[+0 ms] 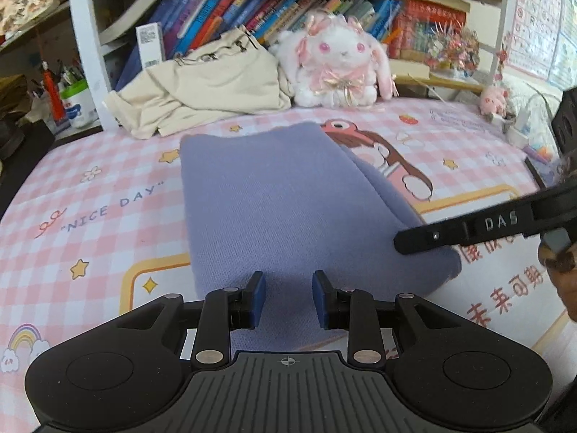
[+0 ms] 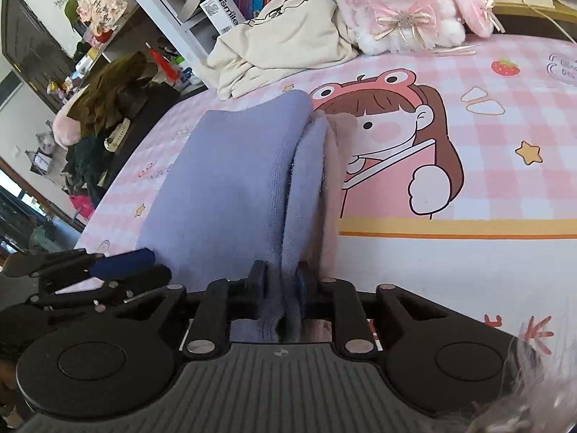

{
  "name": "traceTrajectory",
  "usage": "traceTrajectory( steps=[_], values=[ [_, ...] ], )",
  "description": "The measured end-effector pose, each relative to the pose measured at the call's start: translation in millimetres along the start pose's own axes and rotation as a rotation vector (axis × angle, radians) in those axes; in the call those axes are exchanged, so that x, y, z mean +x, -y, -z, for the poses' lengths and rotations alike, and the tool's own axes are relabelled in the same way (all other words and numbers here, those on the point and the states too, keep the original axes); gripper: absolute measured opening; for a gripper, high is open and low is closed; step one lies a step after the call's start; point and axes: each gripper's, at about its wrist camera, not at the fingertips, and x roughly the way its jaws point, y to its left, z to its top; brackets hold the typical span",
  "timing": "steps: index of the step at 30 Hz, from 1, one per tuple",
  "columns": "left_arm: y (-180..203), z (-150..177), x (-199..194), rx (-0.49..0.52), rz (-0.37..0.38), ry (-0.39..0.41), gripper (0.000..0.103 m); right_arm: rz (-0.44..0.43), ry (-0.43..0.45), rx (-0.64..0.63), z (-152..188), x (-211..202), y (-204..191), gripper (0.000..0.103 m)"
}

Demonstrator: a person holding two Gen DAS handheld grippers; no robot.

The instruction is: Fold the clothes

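Observation:
A lavender knit garment (image 1: 281, 202) lies folded into a long rectangle on the pink checked cartoon bedsheet (image 1: 90, 195). My left gripper (image 1: 288, 297) is open, its blue pads over the garment's near edge with nothing between them. My right gripper (image 2: 281, 281) is shut on the garment's near right edge (image 2: 285, 238), pinching several lavender layers. The garment (image 2: 223, 187) stretches away from it in the right wrist view, with a pale pinkish layer (image 2: 331, 180) along its right side. The right gripper's finger (image 1: 450, 234) shows at the garment's right corner in the left wrist view. The left gripper (image 2: 122, 267) shows at lower left in the right wrist view.
A crumpled cream garment (image 1: 202, 90) and a white-pink plush rabbit (image 1: 342, 61) sit at the far edge of the bed. A bookshelf with books (image 1: 252, 11) stands behind them. A small pink plush (image 1: 492, 101) lies at far right. Clutter and dark clothing (image 2: 108, 108) lie left of the bed.

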Motion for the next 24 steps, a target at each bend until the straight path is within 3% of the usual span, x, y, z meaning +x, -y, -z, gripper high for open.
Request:
traceTrajectory(
  steps=[1,2,3,6,9,13,19,24],
  values=[
    [0.0,-0.9,-5.0,-0.009,-0.024,0.024,0.048,0.009,0.004,-0.007,-0.5,-1.0,-2.9,0.023],
    [0.0,-1.8,-10.3,-0.017,-0.05,0.051,0.066,0.021,0.01,-0.016,-1.1,-2.7,-5.4,0.028],
    [-0.8,-2.7,-16.0,-0.024,-0.062,0.079,0.077,0.03,0.016,-0.024,-1.6,-5.0,-7.4,0.03],
    [-5.0,-5.7,-31.8,-0.043,-0.063,0.147,0.086,0.06,0.045,-0.034,-1.7,-15.9,-9.6,0.044],
    [-4.2,-8.6,-35.8,-0.045,-0.085,0.143,0.09,0.089,0.048,-0.032,-2.0,-21.4,-7.5,0.047],
    [0.7,-7.2,-34.4,-0.066,-0.124,0.125,0.094,0.12,0.038,-0.03,0.4,-27.3,-4.6,0.065],
    [6.7,4.5,-27.5,-0.131,-0.122,0.089,0.095,0.111,0.016,-0.039,6.7,-35.3,0.8,0.067],
    [7.5,9.0,-25.8,-0.172,-0.112,0.071,0.095,0.092,-0.015,-0.014,6.7,-34.6,8.4,0.078]
  ],
)
